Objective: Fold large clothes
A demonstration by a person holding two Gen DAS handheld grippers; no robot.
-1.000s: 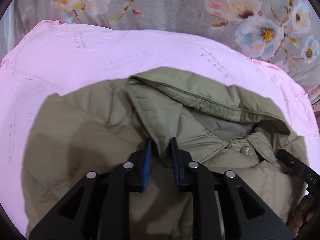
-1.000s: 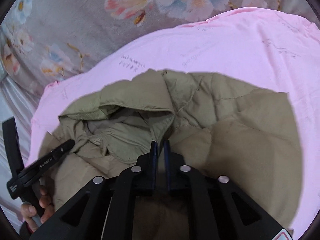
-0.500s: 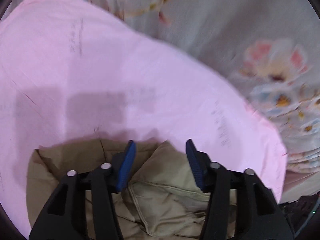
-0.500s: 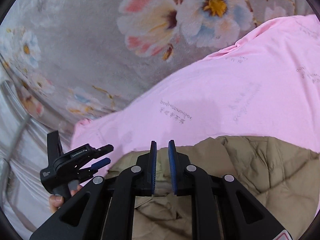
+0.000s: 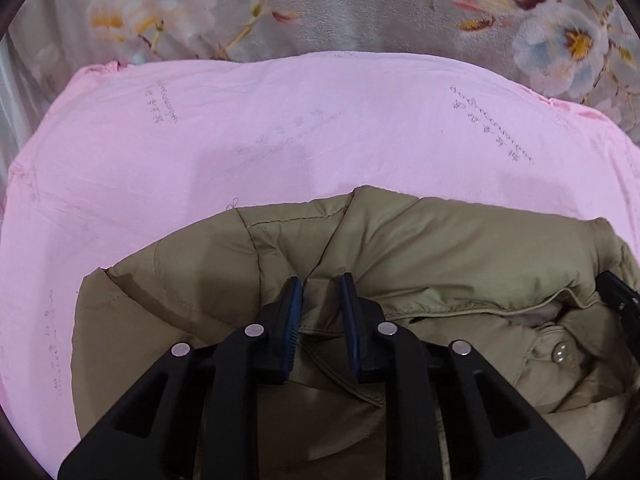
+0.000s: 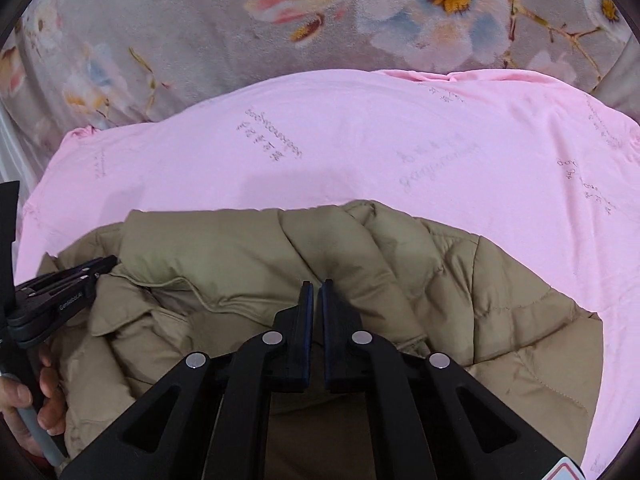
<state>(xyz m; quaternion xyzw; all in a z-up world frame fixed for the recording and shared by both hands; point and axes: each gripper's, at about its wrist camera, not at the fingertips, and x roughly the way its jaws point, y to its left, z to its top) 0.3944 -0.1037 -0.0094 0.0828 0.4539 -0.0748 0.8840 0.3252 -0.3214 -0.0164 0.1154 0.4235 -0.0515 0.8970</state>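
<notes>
An olive puffer jacket [image 5: 440, 248] [image 6: 240, 248] lies bunched on a pink sheet [image 5: 280, 140], a puffy fold lying over its collar. A pale button [image 5: 560, 352] shows at the right by the collar. My left gripper [image 5: 320, 284] points down into the jacket; its jaws are closing on a ridge of fabric that fills the gap between the blue pads. My right gripper [image 6: 316, 286] is shut, its tips resting in a crease of the jacket, and no cloth shows in the narrow slit. The right wrist view also has the left gripper [image 6: 60, 292] at its left edge, held by a hand [image 6: 24, 412].
The pink sheet [image 6: 400, 140] spreads well beyond the jacket on all visible sides. Behind it lies a grey blanket with a large flower print [image 5: 360, 8] [image 6: 160, 40]. The right gripper's black body [image 5: 620, 300] pokes in at the left wrist view's right edge.
Both grippers swung forward over the pink sheet, the left opening wide, then came back down onto the jacket. A puffy fold now covers the collar. The left jaws have narrowed and the right have shut.
</notes>
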